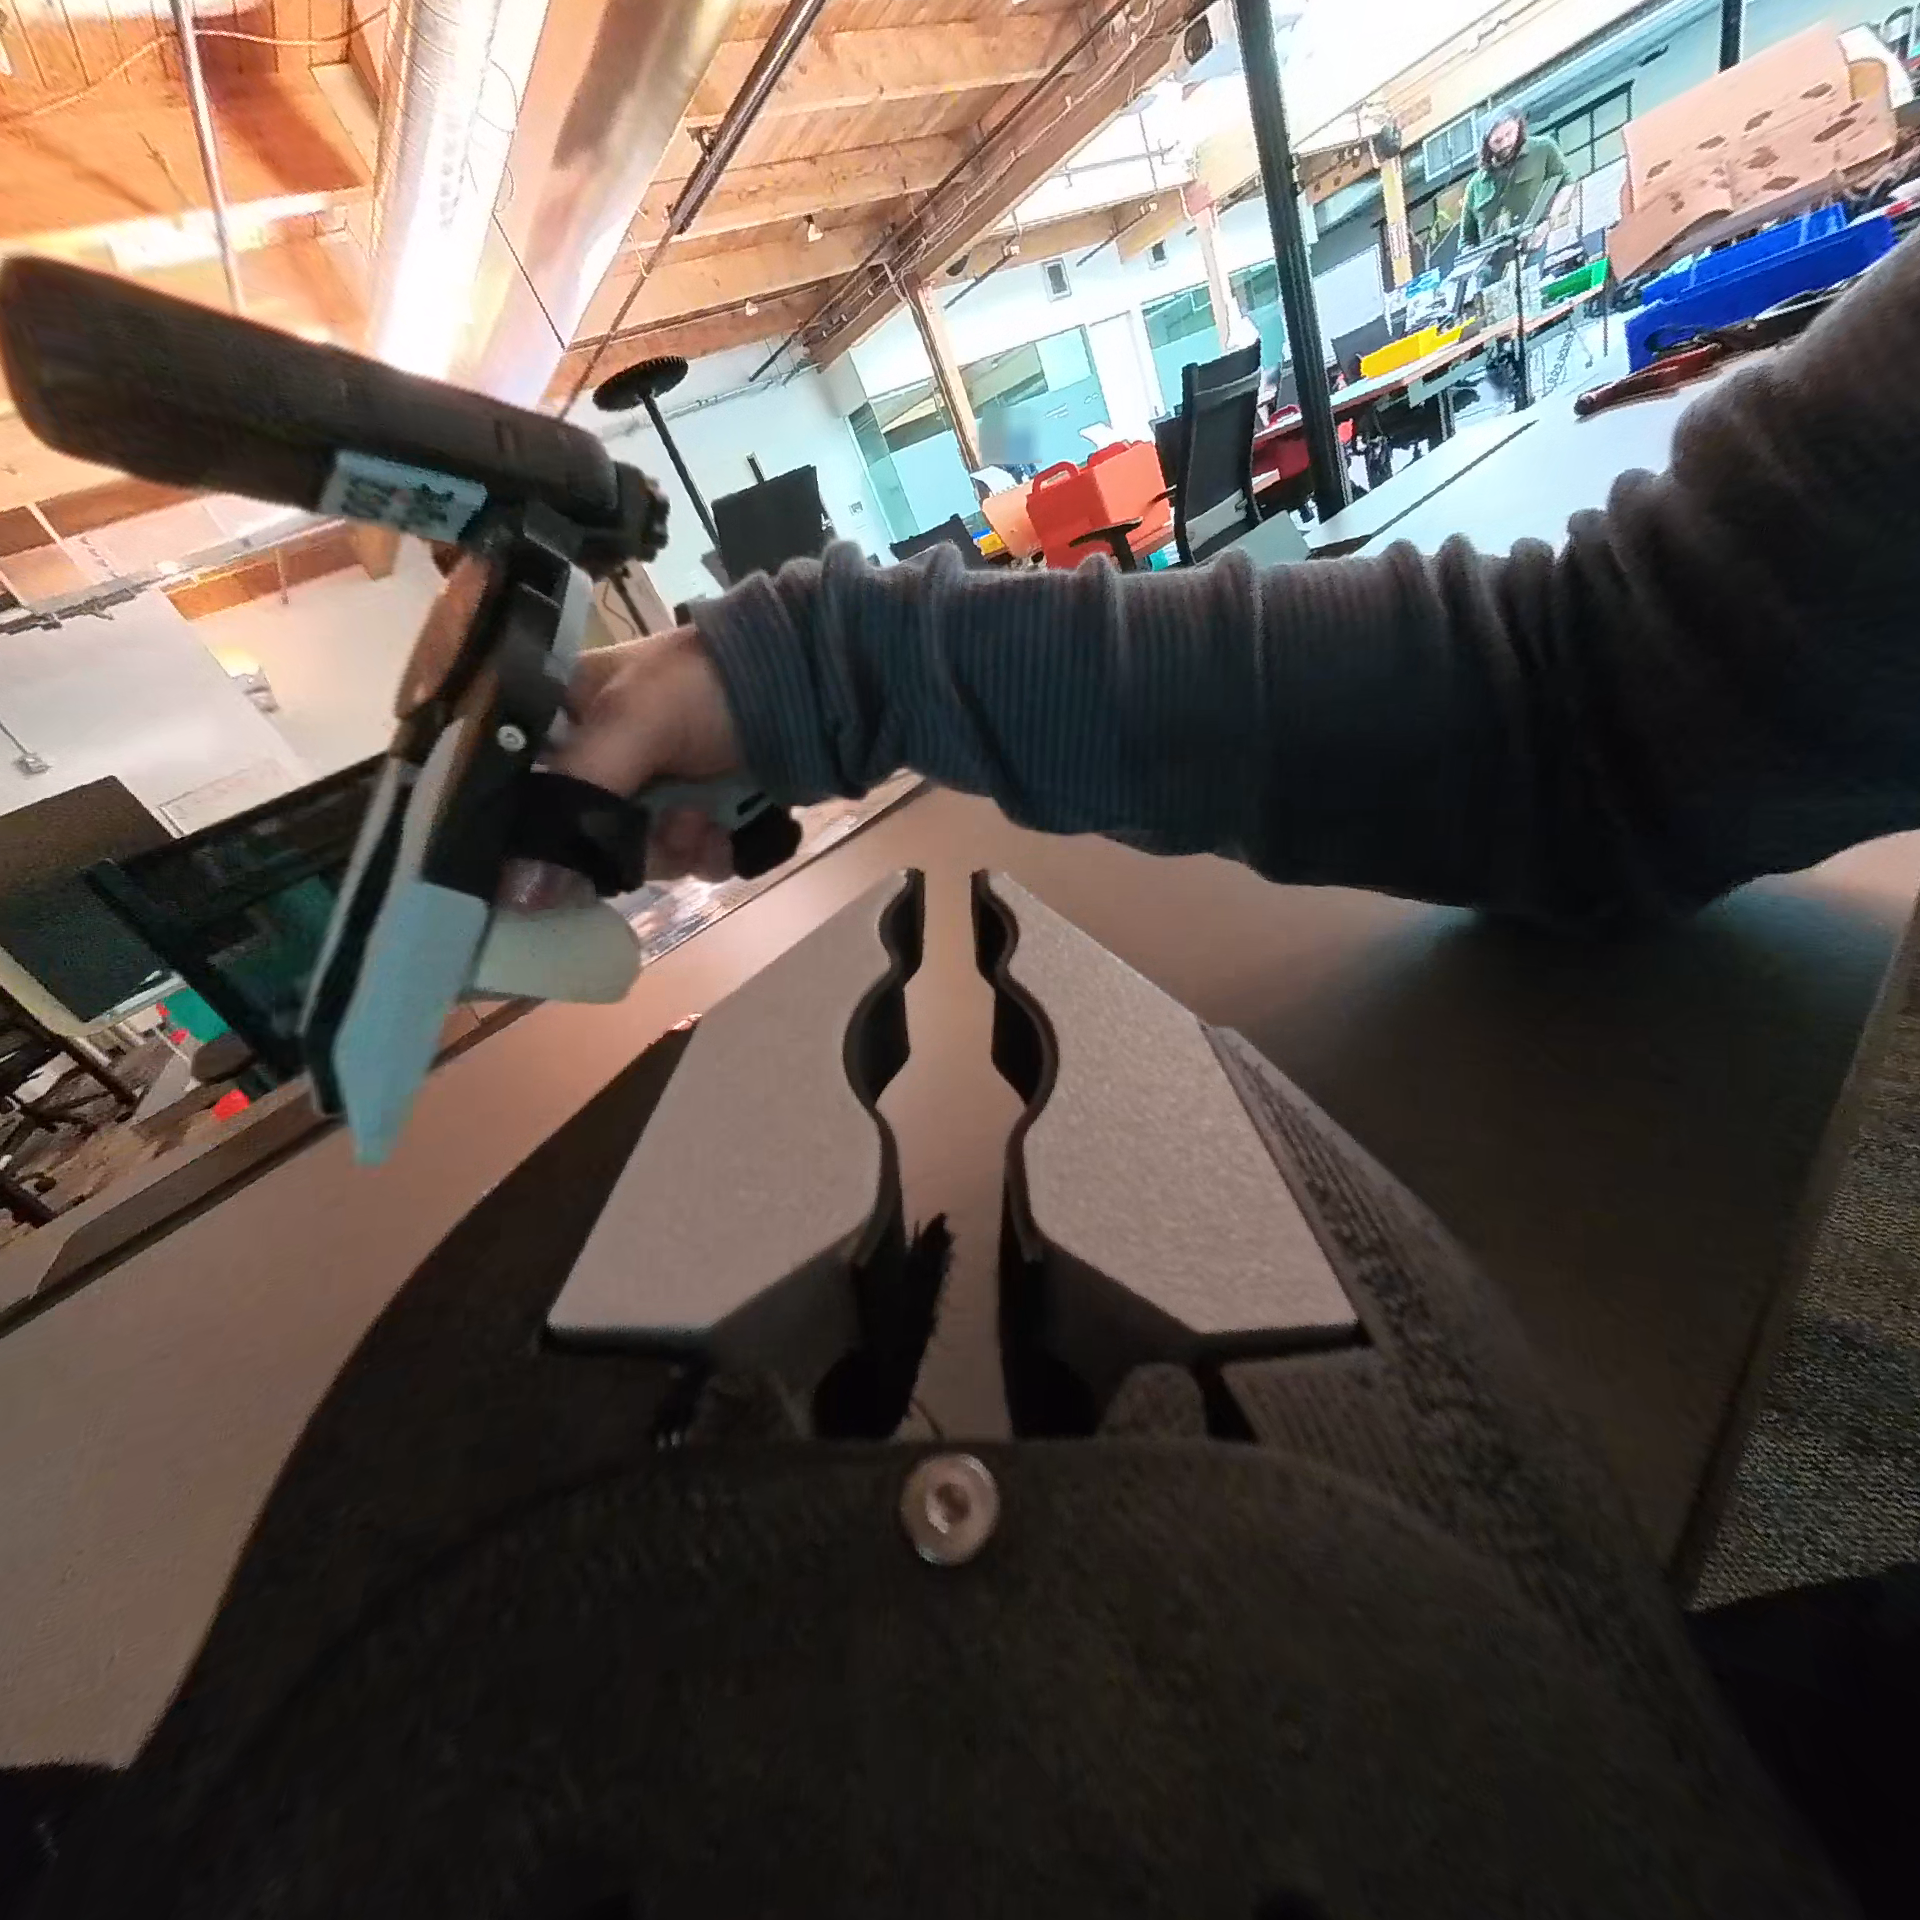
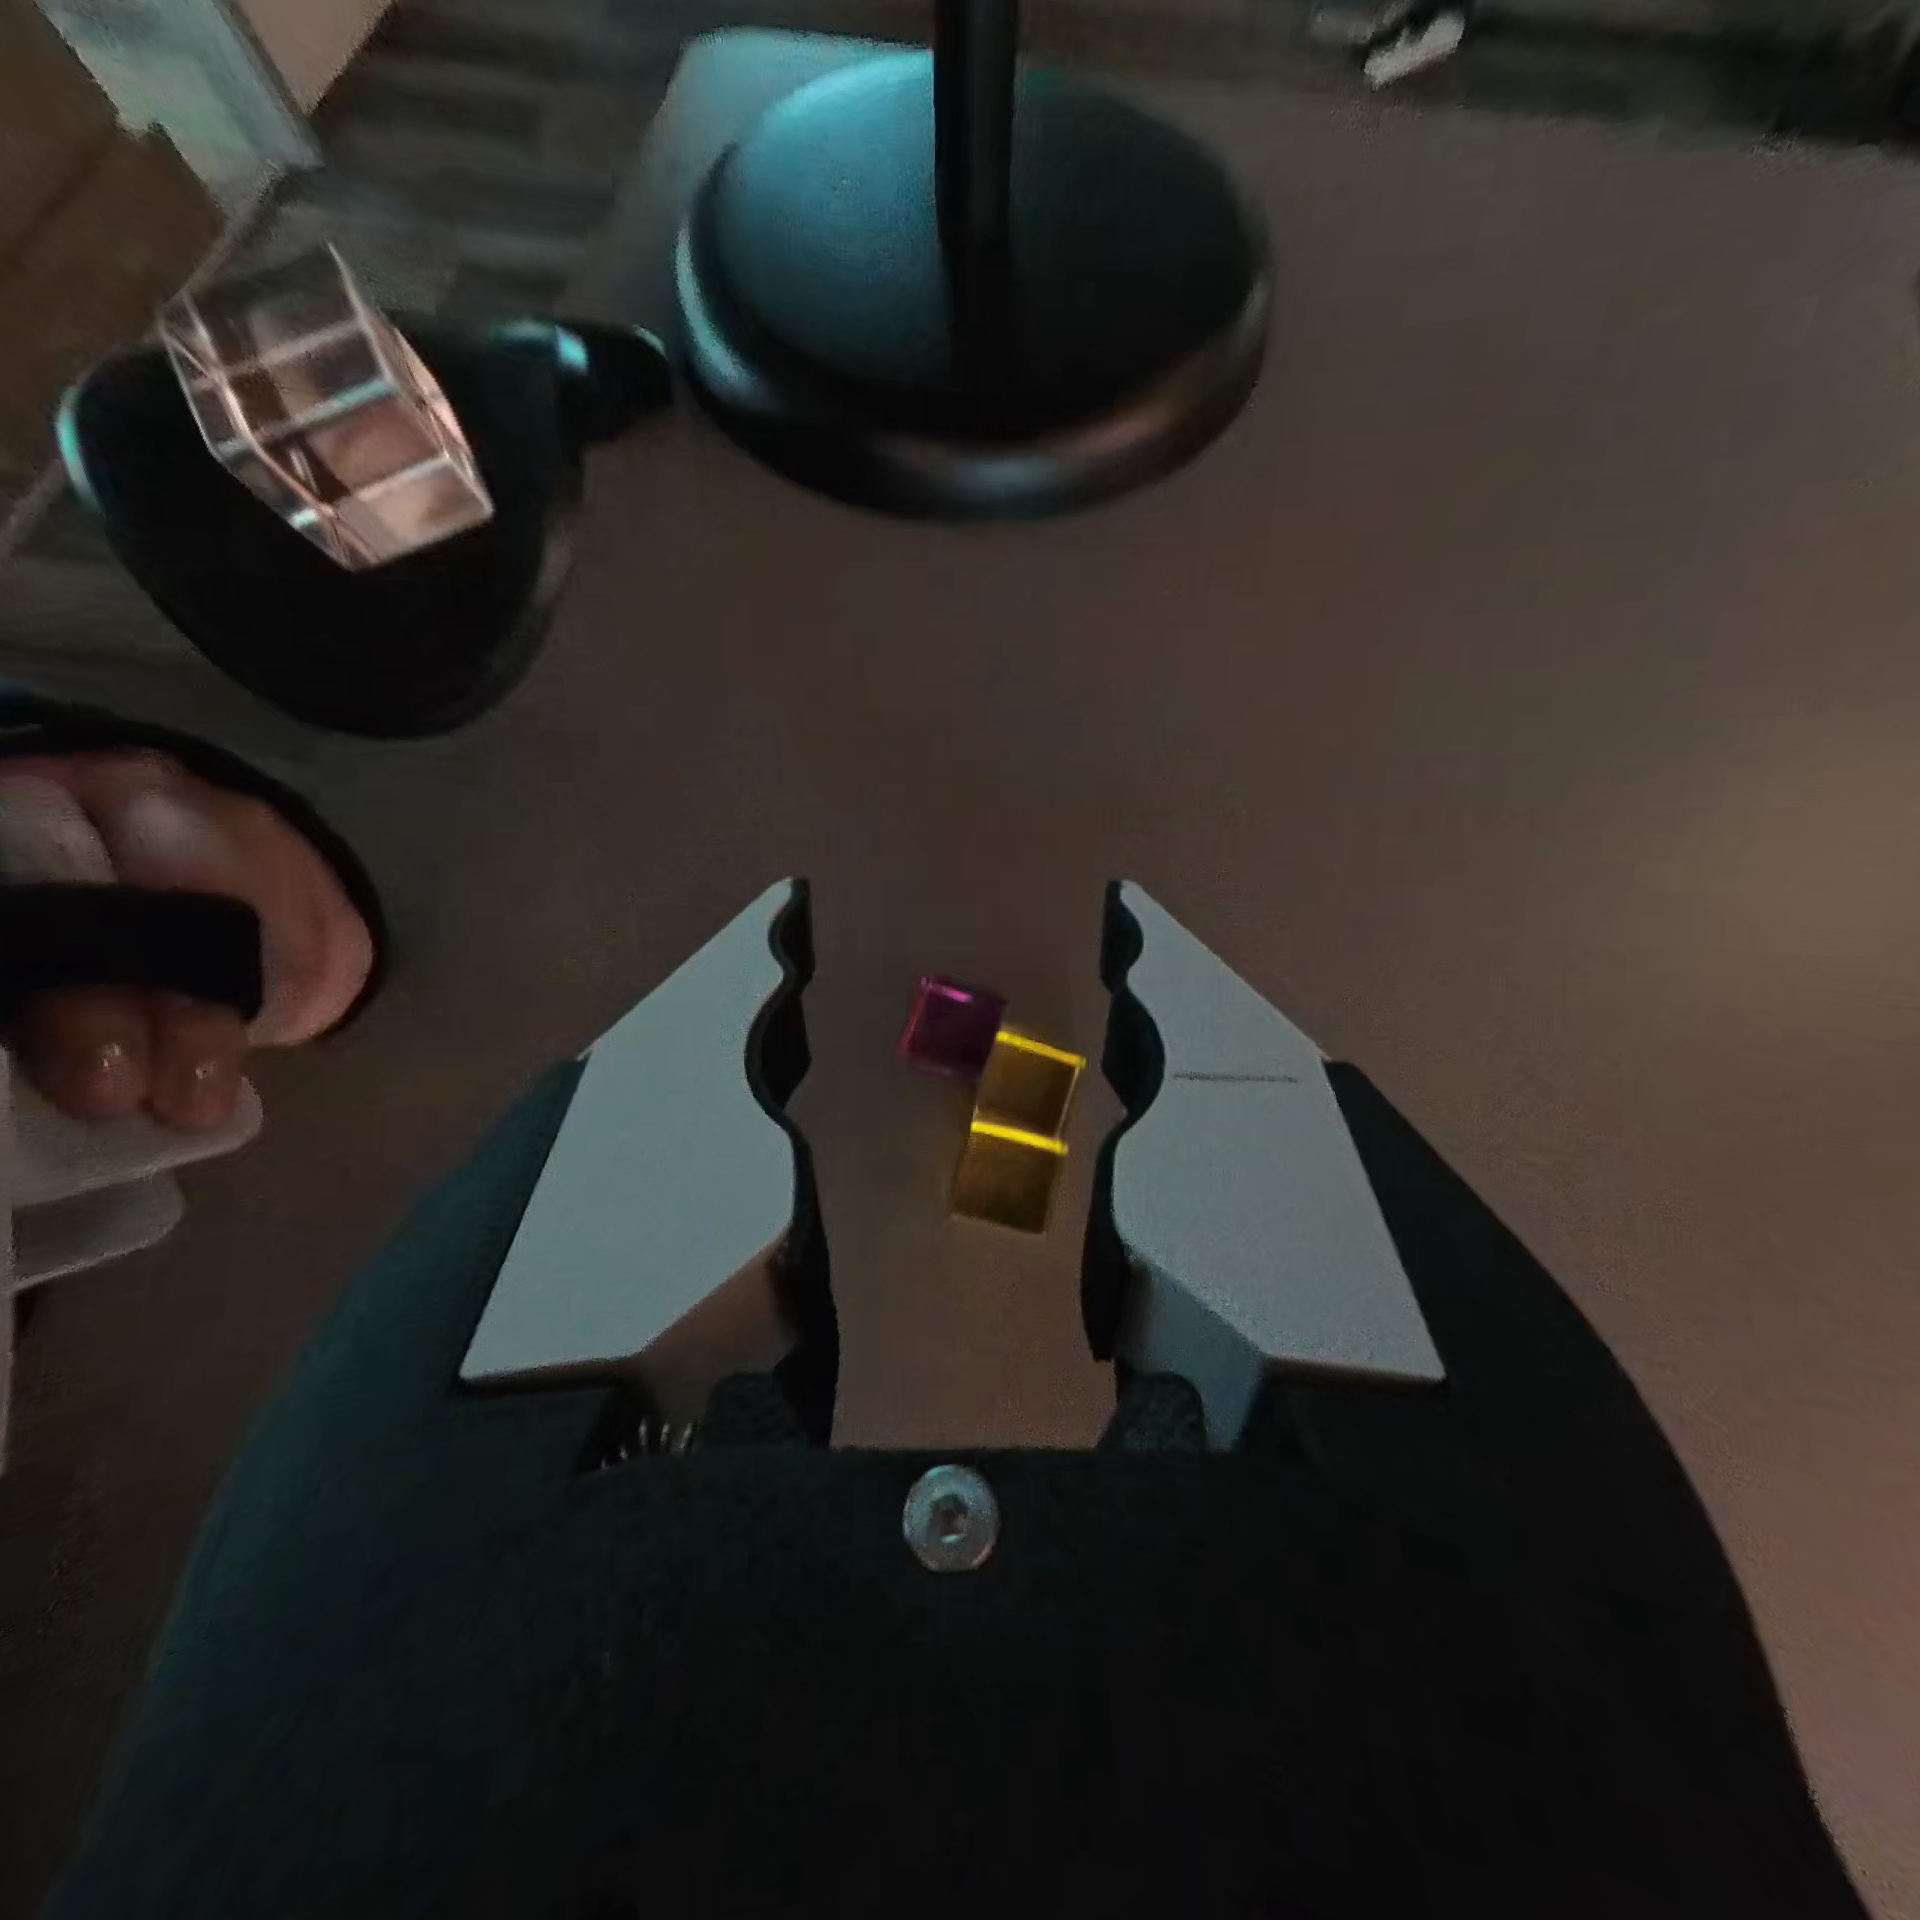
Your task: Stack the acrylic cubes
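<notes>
In the right wrist view my right gripper (image 2: 954,904) is open and points down at the brown table (image 2: 1455,727). A small magenta cube (image 2: 951,1023) and a yellow block (image 2: 1023,1132) touching it lie on the table between the fingers. Neither pad touches them. In the left wrist view my left gripper (image 1: 945,883) hovers over the table with a narrow gap between its tips and nothing in it. The right gripper (image 1: 416,914) shows at the left of that view, held by a hand (image 1: 644,707) in a dark sleeve.
A black round stand base with a pole (image 2: 966,281) stands on the table beyond the cubes. A clear block (image 2: 322,416) sits against a black rounded body (image 2: 312,582) at upper left. A hand (image 2: 156,935) grips a handle at the left edge. Desks and chairs (image 1: 1216,457) lie far behind.
</notes>
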`<state>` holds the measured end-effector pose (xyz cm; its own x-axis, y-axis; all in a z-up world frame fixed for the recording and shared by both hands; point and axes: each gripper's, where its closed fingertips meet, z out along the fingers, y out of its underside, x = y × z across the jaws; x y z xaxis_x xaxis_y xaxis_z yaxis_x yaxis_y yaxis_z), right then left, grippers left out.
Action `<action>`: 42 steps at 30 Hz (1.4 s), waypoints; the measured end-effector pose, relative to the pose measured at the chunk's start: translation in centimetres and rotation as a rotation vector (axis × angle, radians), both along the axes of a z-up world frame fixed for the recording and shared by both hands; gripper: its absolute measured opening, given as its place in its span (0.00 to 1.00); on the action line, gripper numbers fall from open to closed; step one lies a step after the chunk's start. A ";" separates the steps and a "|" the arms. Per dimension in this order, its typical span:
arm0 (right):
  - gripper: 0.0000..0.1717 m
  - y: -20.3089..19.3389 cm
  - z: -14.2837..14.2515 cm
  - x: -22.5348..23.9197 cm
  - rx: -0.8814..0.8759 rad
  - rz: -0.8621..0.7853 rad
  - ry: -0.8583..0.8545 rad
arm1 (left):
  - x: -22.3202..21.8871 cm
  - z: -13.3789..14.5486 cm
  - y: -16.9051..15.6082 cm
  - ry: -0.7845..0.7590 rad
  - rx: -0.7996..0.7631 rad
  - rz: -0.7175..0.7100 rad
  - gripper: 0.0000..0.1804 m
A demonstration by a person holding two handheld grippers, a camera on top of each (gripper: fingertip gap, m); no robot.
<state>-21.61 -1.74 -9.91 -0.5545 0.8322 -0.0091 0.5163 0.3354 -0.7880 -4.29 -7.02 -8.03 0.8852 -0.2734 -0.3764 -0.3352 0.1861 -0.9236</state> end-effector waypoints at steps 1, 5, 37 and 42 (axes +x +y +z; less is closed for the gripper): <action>0.32 0.4 -0.6 0.1 0.010 -0.009 -0.025 | 0.0 0.0 0.0 -0.001 0.000 0.000 0.04; 0.37 0.5 -3.7 1.5 0.096 0.041 -0.166 | -0.1 0.0 0.0 -0.001 0.002 0.003 0.04; 0.15 -17.8 5.1 -0.7 0.225 0.597 0.032 | -0.1 -0.1 0.2 -0.017 -0.006 0.001 0.03; 0.15 -18.2 4.4 -0.8 0.217 0.608 0.030 | 0.0 -0.1 0.2 -0.011 -0.004 -0.001 0.03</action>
<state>-22.39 -19.93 -5.47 -0.9250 0.3506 0.1468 0.1626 0.7141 -0.6809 -4.31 -6.85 -8.12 0.8891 -0.2760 -0.3651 -0.3245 0.1825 -0.9281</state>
